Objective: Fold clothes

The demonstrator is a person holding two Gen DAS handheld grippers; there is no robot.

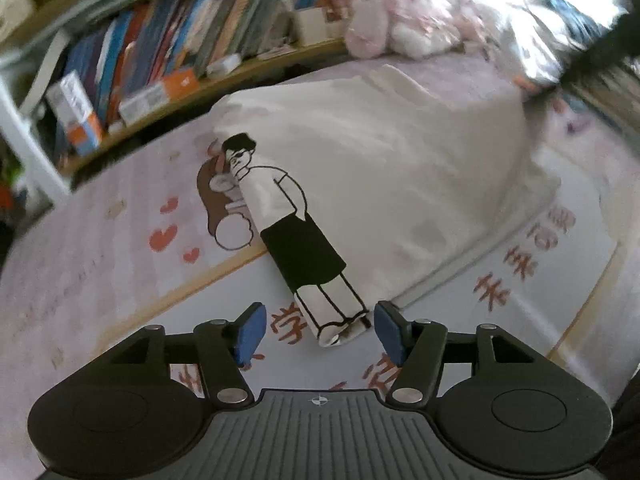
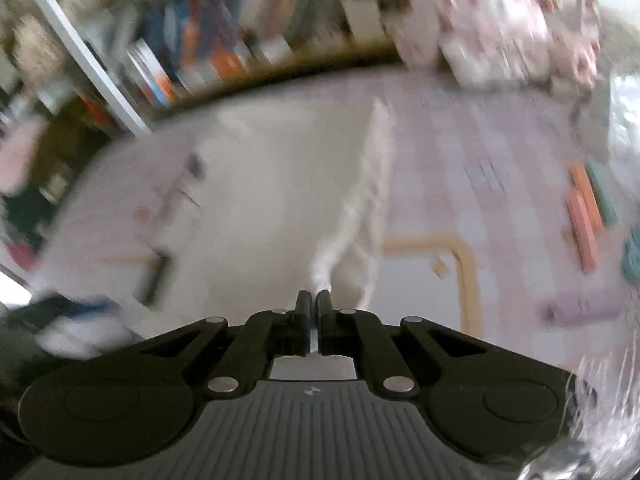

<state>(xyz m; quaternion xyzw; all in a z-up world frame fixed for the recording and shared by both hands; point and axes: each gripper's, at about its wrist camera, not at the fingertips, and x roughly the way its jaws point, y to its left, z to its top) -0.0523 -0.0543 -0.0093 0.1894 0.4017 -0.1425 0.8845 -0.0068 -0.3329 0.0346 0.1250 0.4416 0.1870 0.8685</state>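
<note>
A white T-shirt with a printed cartoon figure lies partly folded on a pink printed mat. Its near corner lies between the fingers of my left gripper, which is open just above it, blue pads apart. In the blurred right wrist view, my right gripper is shut on a pinched edge of the same shirt, and the cloth rises in a ridge from the jaws.
A low wooden bookshelf full of books runs along the far side. Pink and white plush toys sit at the back right. Coloured blocks lie on the mat to the right in the right wrist view.
</note>
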